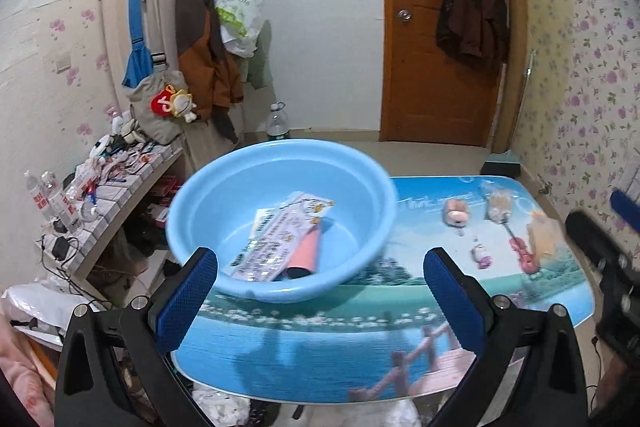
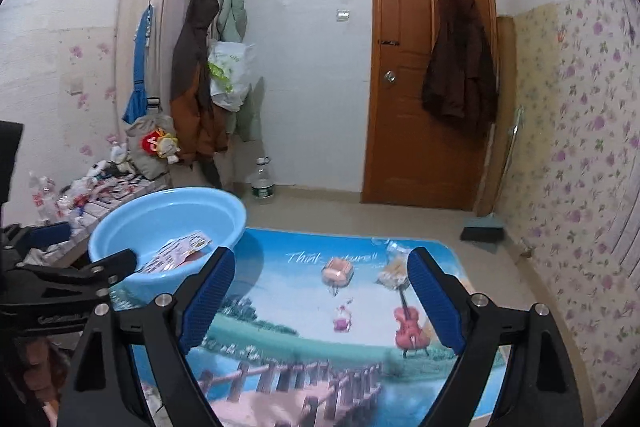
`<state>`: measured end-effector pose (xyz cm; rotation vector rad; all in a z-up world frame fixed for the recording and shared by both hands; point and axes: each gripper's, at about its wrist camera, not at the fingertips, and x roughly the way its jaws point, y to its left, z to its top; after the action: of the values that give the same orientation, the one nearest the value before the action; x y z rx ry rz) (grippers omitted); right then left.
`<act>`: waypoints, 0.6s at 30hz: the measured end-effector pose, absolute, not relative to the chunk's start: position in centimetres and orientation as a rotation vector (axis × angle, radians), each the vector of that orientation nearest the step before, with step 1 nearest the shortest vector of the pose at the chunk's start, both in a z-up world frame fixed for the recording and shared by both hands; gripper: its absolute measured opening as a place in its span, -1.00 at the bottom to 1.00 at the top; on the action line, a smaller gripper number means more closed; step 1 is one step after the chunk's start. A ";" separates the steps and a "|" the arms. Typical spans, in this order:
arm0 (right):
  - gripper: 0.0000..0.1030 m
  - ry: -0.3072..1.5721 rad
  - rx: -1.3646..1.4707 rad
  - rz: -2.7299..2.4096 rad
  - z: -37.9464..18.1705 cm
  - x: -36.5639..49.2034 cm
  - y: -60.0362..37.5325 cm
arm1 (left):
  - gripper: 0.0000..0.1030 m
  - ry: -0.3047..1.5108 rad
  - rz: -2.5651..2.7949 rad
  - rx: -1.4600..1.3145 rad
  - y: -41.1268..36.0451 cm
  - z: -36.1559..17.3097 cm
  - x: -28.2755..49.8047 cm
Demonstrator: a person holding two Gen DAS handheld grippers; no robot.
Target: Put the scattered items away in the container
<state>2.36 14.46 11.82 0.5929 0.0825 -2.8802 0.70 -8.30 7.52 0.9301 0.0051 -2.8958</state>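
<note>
Blue plastic forms the basin (image 1: 280, 211) that stands at the left end of the table (image 1: 320, 347), and a printed packet (image 1: 280, 239) and a pink-and-dark tube (image 1: 306, 253) already lie in it. Four small things are left on the table well to the right of the basin: a round pink item (image 2: 337, 271), a clear bag of something pale (image 2: 394, 273), a tiny pink-and-white trinket (image 2: 343, 319) and a red toy violin (image 2: 408, 325). The left hand-held gripper (image 1: 320, 301) is held spread wide and empty in front of the basin; the right hand-held gripper (image 2: 322, 303) is likewise spread and empty above the loose things. The table's busy printed picture could cause a small item to be misjudged, and the trinket could be nudged away rather than caught. The basin overhangs the table's left edge, so a knock there might tip it. What the bag and the round item really are cannot be made out through the blur.
</note>
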 end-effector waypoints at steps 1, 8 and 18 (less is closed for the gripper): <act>0.74 0.070 0.603 -2.870 11.6 2.7 15.2 | 1.00 0.006 -2.906 0.928 -7.7 7.5 0.8; 0.74 0.010 0.683 -2.894 9.2 2.7 18.1 | 1.00 -0.073 -2.941 0.950 -3.9 6.3 0.9; 0.74 -0.053 0.883 -2.861 6.5 0.7 20.3 | 1.00 -0.134 -2.969 1.001 -1.2 5.2 0.6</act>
<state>0.74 20.28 6.48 0.8830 -0.0527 -2.8610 0.64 -1.21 5.21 1.0009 -0.1338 -2.9685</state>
